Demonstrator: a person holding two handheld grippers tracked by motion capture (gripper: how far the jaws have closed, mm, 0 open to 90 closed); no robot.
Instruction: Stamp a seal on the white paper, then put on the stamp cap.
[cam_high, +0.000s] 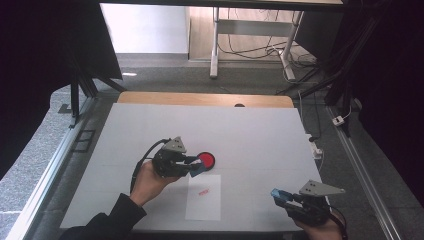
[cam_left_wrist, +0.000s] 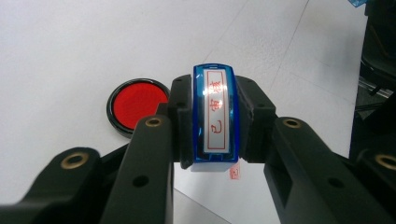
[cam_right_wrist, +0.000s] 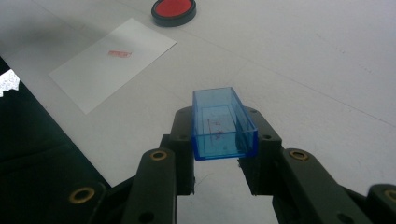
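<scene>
Already well advanced, judging by the red imprint lying on the white paper slip near the table's front edge: stamping looks done, with one mark on the sheet. Left gripper clamped on the blue stamp, jaws pressed against its two long sides, the labelled top with red characters facing the left gripper view's camera and the pale stamping base turned away toward the table. Stamp held above the surface just beside the round red ink pad, not touching the pad as far as can be told. Right gripper pinching the clear blue cap, hollow side up, faint red traces inside, held low over the table near the right front corner, well apart from the stamp. Left to do, most likely: bringing the two hands together, seating the cap over the stamp's base, then setting the closed stamp down. Possibly another dip on the pad first, given how near the stamp hangs to it; impossible to settle which from this alone. Ink pad open and uncovered, no lid for it anywhere on the table.
</scene>
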